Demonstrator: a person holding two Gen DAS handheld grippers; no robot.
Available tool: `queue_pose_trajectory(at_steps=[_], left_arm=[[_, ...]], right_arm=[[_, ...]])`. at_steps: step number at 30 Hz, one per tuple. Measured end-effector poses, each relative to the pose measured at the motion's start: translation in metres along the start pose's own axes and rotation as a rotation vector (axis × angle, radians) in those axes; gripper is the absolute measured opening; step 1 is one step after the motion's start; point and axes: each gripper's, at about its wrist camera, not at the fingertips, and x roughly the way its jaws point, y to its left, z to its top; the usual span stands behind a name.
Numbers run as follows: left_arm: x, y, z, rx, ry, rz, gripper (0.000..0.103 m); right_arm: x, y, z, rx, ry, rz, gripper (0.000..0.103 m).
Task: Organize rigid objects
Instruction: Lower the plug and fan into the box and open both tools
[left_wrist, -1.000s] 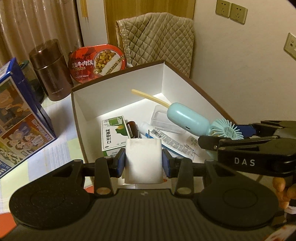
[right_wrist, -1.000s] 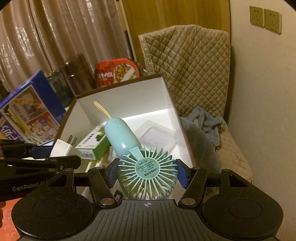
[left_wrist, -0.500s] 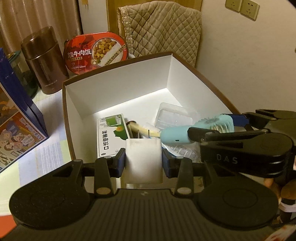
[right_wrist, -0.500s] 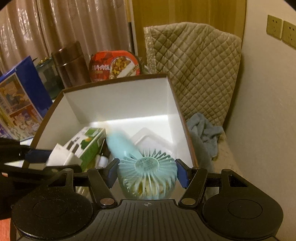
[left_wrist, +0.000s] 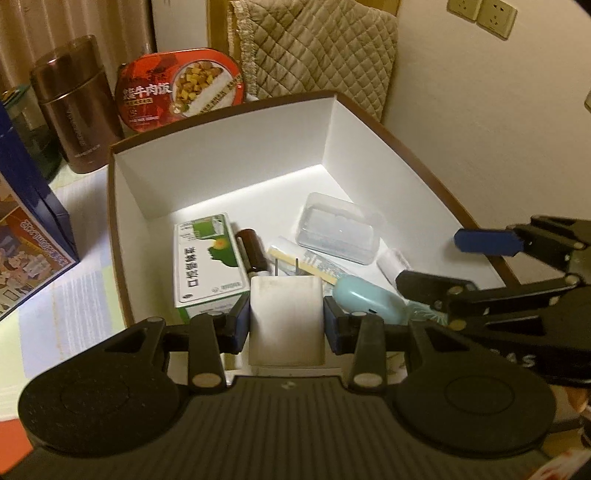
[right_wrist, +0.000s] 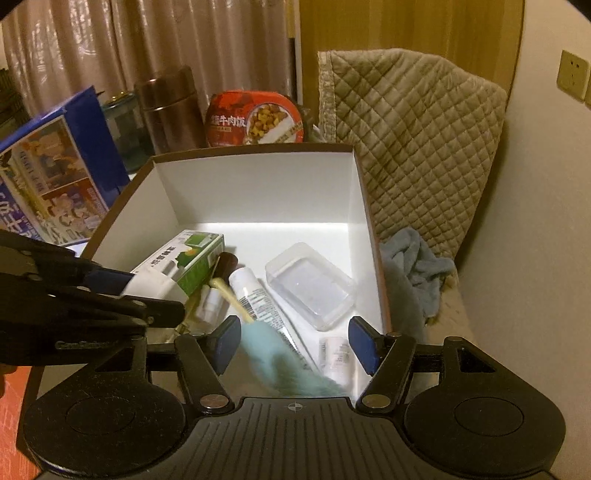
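Note:
A white box with a brown rim (left_wrist: 229, 155) (right_wrist: 258, 184) holds a green-and-white carton (left_wrist: 207, 258) (right_wrist: 184, 258), a clear plastic case (left_wrist: 338, 229) (right_wrist: 308, 284), a tube (right_wrist: 258, 299), a brown bottle (left_wrist: 253, 251) and a yellow stick (right_wrist: 231, 295). My left gripper (left_wrist: 286, 321) is shut on a white plug adapter (left_wrist: 286, 317) over the box's near edge; its prongs point forward. My right gripper (right_wrist: 293, 345) is open. The light-blue hand fan (right_wrist: 284, 365) (left_wrist: 369, 301) shows blurred below it, inside the box.
Behind the box stand a red instant-rice bowl (left_wrist: 181, 92) (right_wrist: 255, 120) and a brown canister (left_wrist: 77, 107) (right_wrist: 170, 110). A blue printed bag (left_wrist: 26, 229) (right_wrist: 55, 184) stands at the left. A quilted chair back (right_wrist: 413, 147) and a blue towel (right_wrist: 413, 273) are at the right.
My right gripper opened and let go of the fan, which dropped into the box. My left gripper stayed shut on the plug adapter and moved a little forward over the box.

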Motion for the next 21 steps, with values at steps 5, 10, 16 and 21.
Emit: queue_pose_trajectory(at_steps=[5, 10, 16, 21], left_arm=[[0.003, -0.007, 0.001, 0.018, 0.003, -0.012, 0.036], [0.001, -0.009, 0.005, 0.023, -0.019, -0.022, 0.037], [-0.011, -0.006, 0.001, 0.015, -0.024, -0.002, 0.049], [-0.025, -0.002, -0.007, 0.009, -0.029, 0.021, 0.054]], right_arm=[[-0.011, -0.004, -0.001, 0.016, -0.008, -0.002, 0.066], [-0.016, -0.007, -0.003, 0.041, -0.006, 0.013, 0.067], [-0.024, -0.005, -0.008, 0.053, -0.001, 0.042, 0.069], [-0.03, -0.001, -0.015, 0.066, 0.018, 0.071, 0.072]])
